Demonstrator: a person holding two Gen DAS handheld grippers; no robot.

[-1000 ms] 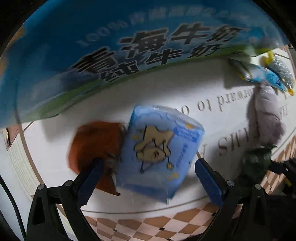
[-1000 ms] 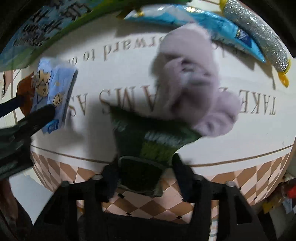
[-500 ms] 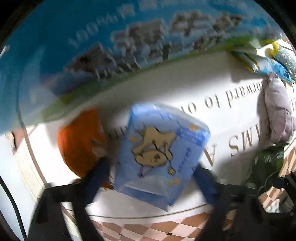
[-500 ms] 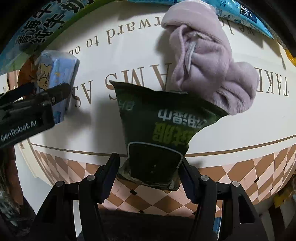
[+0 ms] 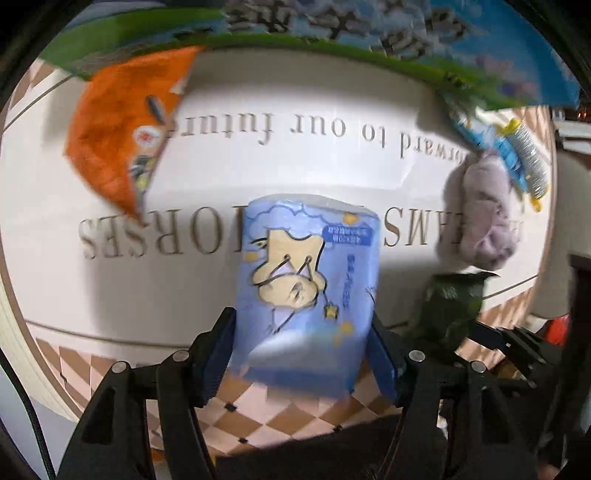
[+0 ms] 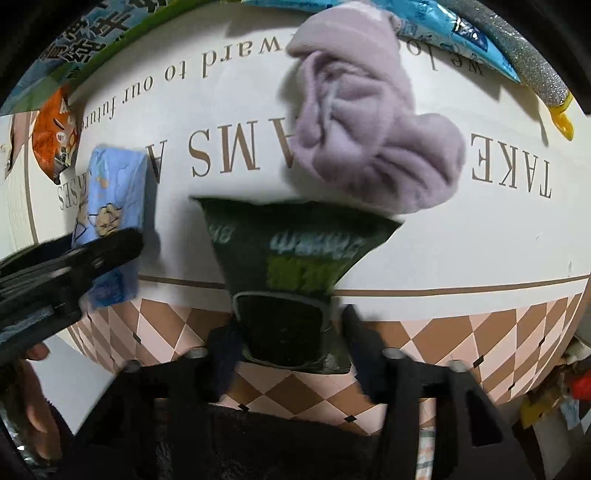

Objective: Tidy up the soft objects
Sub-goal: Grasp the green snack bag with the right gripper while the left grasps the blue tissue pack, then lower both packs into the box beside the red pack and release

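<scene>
My left gripper (image 5: 301,354) is shut on a light blue tissue pack (image 5: 310,291) with a cartoon print and holds it over the near edge of the white lettered mat (image 5: 295,155). The pack also shows in the right wrist view (image 6: 110,206). My right gripper (image 6: 288,354) is shut on a dark green snack bag (image 6: 291,258), which shows in the left wrist view (image 5: 450,306) too. A crumpled lilac fleece cloth (image 6: 369,125) lies on the mat just beyond the green bag. An orange snack bag (image 5: 125,122) lies at the far left.
A big blue and green milk bag (image 5: 406,40) lies along the mat's far edge. A light blue packet (image 6: 443,26) and a silver glitter item with a yellow tip (image 6: 543,77) lie at the far right. The checkered tablecloth edge (image 6: 443,339) is near me.
My left gripper closed on the blue tissue pack and pulled it back toward the near edge, away from the orange bag. My right gripper drew the green bag slightly back from the lilac cloth.
</scene>
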